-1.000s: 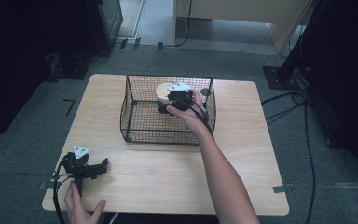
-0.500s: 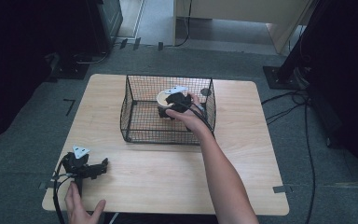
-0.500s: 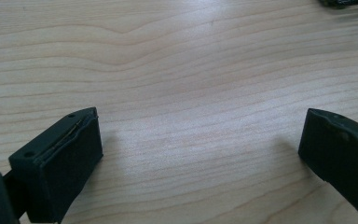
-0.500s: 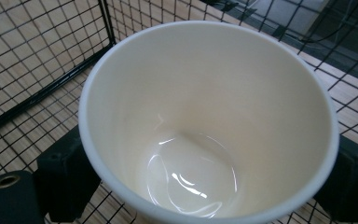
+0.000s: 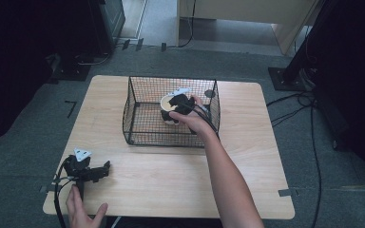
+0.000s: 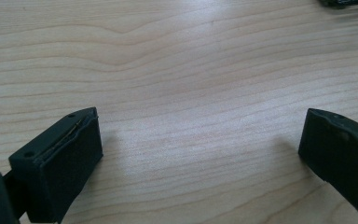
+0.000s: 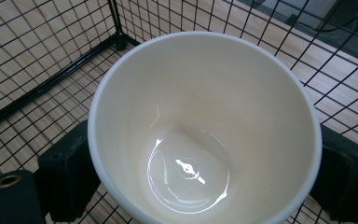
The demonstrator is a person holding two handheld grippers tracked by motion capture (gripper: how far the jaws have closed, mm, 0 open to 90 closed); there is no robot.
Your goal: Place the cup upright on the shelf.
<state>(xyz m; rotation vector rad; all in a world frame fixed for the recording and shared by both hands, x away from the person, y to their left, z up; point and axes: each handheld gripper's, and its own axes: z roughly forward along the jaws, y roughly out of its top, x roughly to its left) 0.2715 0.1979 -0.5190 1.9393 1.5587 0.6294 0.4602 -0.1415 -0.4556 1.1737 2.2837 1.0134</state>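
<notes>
My right hand-held gripper (image 5: pixel 173 108), just above the middle of the high view, has its jaws closed on either side of the white cup (image 5: pixel 168 105) (glossy and cream inside), held within the black wire basket (image 5: pixel 138 124) on the desk (image 5: pixel 180 175). My left hand-held gripper (image 5: pixel 102 168) rests at the lower left of the frame, jaws spread wide over bare wood, holding nothing.

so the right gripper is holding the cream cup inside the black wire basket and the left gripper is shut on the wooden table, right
Not quite: the left gripper is open, not shut. The left gripper view shows its two black jaws wide apart with bare light wooden table between them. The rest holds: the right gripper clamps the glossy cream cup from both sides, inside the black wire-mesh basket.
</notes>
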